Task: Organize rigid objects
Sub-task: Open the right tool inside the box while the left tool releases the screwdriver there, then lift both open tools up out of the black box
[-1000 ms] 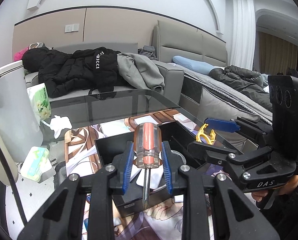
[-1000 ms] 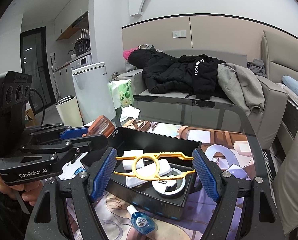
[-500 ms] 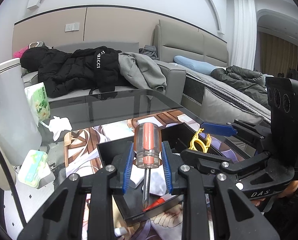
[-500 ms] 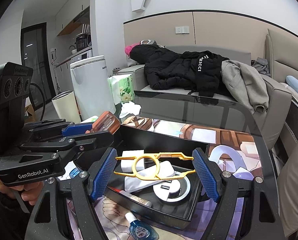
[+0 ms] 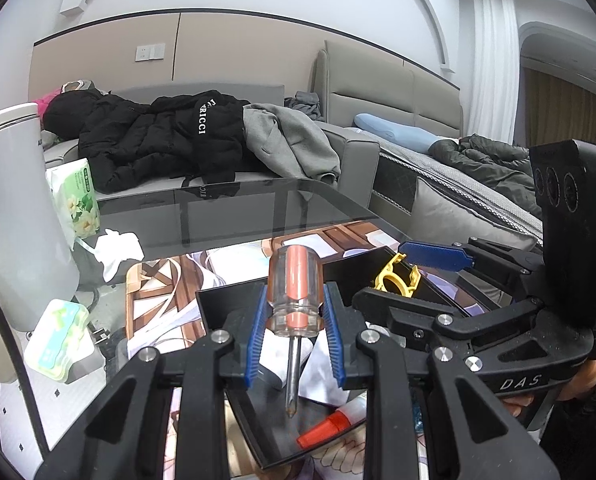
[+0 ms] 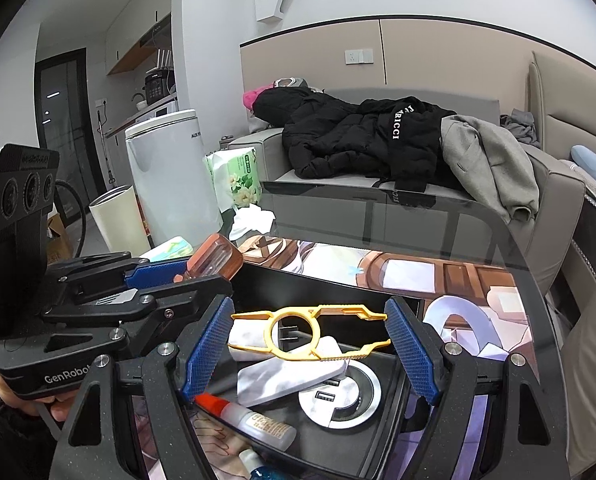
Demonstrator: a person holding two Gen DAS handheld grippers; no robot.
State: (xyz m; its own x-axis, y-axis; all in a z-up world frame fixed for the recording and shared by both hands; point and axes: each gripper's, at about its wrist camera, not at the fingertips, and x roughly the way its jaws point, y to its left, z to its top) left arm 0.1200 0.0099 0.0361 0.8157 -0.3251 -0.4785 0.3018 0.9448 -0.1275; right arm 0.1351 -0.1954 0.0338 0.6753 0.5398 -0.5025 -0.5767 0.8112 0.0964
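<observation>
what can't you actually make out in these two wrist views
- Left wrist view: the black tray floor is mostly hidden by the left gripper and its screwdriver.
- Left wrist view: the yellow tool shows only one end behind the right gripper's arm.
- Right wrist view: the blue-capped bottle is cut off by the bottom edge.
- Right wrist view: the glue tube label is too small to read.

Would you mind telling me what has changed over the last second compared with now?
Both claws have moved forward and a little lower over the black tray, so more of its inside now shows, including the red-capped tube. Nothing was picked up or released: the left claw still clamps the screwdriver, and the right claw still holds the yellow plastic tool.
</observation>
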